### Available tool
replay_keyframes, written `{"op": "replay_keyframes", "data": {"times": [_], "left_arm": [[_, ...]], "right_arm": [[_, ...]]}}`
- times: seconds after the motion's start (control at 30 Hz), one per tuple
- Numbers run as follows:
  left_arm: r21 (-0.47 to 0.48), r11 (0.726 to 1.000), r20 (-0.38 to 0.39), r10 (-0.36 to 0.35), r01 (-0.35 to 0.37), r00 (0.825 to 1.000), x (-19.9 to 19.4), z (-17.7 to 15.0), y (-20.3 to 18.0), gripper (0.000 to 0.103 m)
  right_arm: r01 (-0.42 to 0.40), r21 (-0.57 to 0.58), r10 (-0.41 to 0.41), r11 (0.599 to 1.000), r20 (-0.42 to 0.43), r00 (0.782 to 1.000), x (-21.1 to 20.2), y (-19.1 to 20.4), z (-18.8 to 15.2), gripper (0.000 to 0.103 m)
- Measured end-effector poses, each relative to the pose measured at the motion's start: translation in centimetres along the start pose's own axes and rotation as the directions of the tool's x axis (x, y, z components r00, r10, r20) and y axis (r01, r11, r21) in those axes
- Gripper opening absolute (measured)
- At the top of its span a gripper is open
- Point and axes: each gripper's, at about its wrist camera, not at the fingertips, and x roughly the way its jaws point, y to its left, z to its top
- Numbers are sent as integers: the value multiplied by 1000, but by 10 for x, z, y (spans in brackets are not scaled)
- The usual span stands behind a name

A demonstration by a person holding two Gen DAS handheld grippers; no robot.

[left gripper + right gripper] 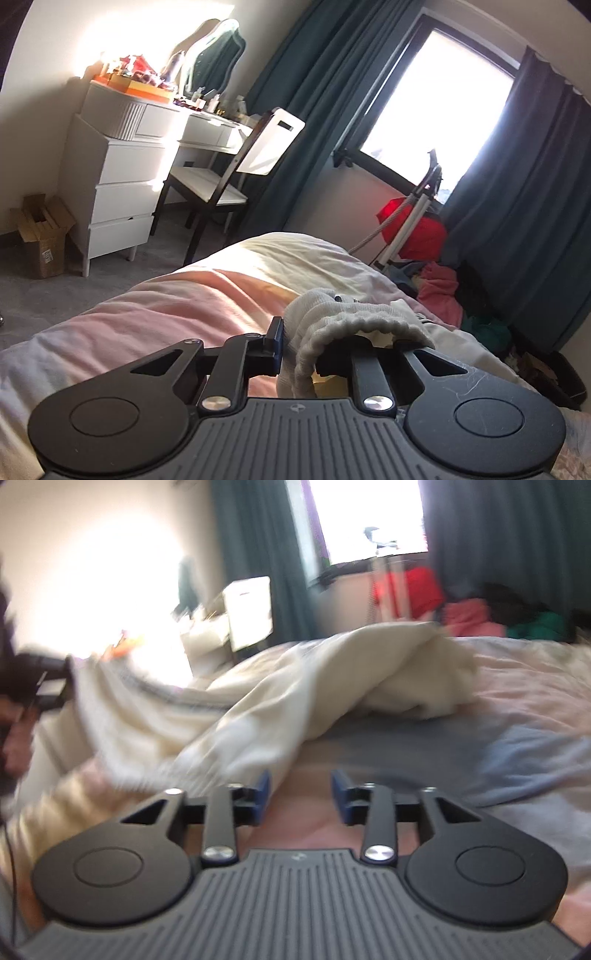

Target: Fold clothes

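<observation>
- Left gripper (295, 343), low centre of the left wrist view, is clamped on a bunched ribbed edge of the cream garment (343, 325); the cloth wraps over its right finger and hides it
- Only the left finger (275, 341) shows, pressed against the fabric
- In the right wrist view the same left gripper (51, 686) appears blurred at the left edge, with the garment (295, 686) hanging from it and lifted off the bed
- Right gripper (300, 794), low centre of its view, stands parted with nothing between its blue pads (264, 784); the garment's lower edge lies just beyond its left finger, not touching as far as the blur allows
- The garment stretches from the left edge across to a rumpled heap at centre right, resting on the bed (517, 686)
- The bed has a pink cover (177, 306) with a grey-blue patch at lower right of the right wrist view
- Beyond the bed: a white chair (236, 173) and white drawers (118, 192) at centre left, a cardboard box (44, 236) on the floor at far left
- Dark green curtains (295, 110) flank a bright window (436, 99) at upper right
- A red item (417, 229) and a heap of clothes (443, 288) sit below the window
</observation>
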Motion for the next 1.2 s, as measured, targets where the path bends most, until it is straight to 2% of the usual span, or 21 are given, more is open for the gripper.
{"op": "replay_keyframes", "data": {"times": [0.07,0.17,0.33,0.37,0.4,0.5,0.67,0.77,0.9,1.03,1.1,1.2], "left_arm": [[-17,1000,-12,15,-15,1000,2,1,8,17],[5,1000,-18,31,-31,999,0,-2,12,17],[32,998,-29,60,-59,998,13,-3,6,16],[41,997,-31,70,-69,997,16,-3,5,16],[51,996,-32,80,-79,996,19,-3,4,16],[67,992,-42,112,-109,993,26,-3,0,16],[62,988,-64,143,-139,988,31,-1,-1,17],[61,985,-82,165,-160,983,33,0,0,17],[60,981,-111,192,-186,975,34,-1,2,18],[85,972,-146,229,-219,962,35,-4,2,19],[104,966,-152,249,-235,957,34,-5,0,20],[122,962,-153,259,-242,954,29,-6,-3,24]], "right_arm": [[-35,-81,31,996,-43,999,9,23,-5,54],[0,-116,-9,993,-80,997,24,44,-10,54],[50,-30,-51,998,-50,997,47,37,-5,52],[46,-33,-48,998,-53,997,50,36,-6,48],[52,-60,-56,997,-64,996,52,39,-7,32],[53,-118,-62,992,-75,995,49,44,-6,16],[28,-86,-32,996,-38,999,21,43,18,12],[-21,-115,19,993,-15,1000,-5,49,29,12],[-103,-190,84,976,-105,991,-17,66,21,12],[-177,-218,113,960,-276,954,3,79,-1,12],[-177,-214,105,961,-309,945,10,81,-8,13],[-177,-179,115,968,-310,944,13,75,-3,14]]}}
